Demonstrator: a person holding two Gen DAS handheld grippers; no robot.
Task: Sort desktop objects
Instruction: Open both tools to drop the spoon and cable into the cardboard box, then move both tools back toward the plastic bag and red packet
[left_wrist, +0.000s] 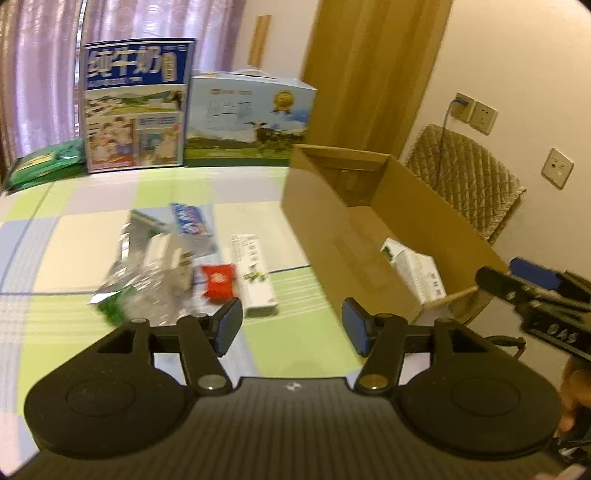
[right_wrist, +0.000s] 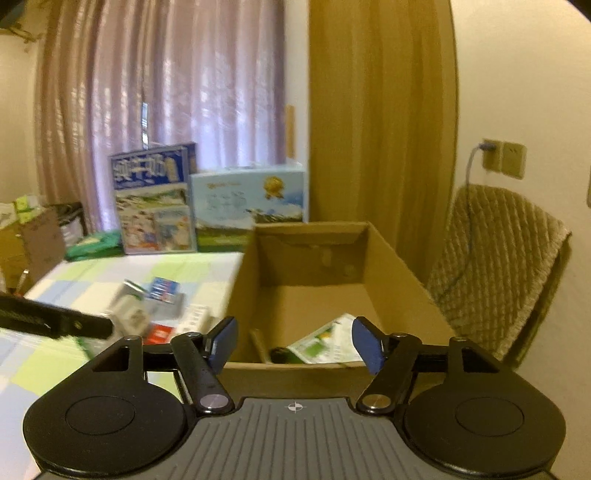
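Readable on tall milk carton (left_wrist: 136, 105): "纯牛奶". Beside it, one blue carton (left_wrist: 248, 117) with gold medal. Left tool (left_wrist: 291, 325) and right tool (right_wrist: 293, 345) both released, empty. In cardboard box (right_wrist: 391, 266): one green-white packet (right_wrist: 325, 341). On desk (left_wrist: 74, 229): one red sachet (left_wrist: 218, 280), one long white box (left_wrist: 255, 273).

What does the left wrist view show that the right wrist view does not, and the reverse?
Only the left wrist view shows a long white and green carton lying whole on the checked tablecloth, and a second wall plate to the right of the chair.

Only the right wrist view shows stacked cardboard boxes at the far left, and a dark object beside the white and green package inside the cardboard box.

Both show that box and package, the red packet, two milk cases, and both grippers open: left gripper, right gripper.
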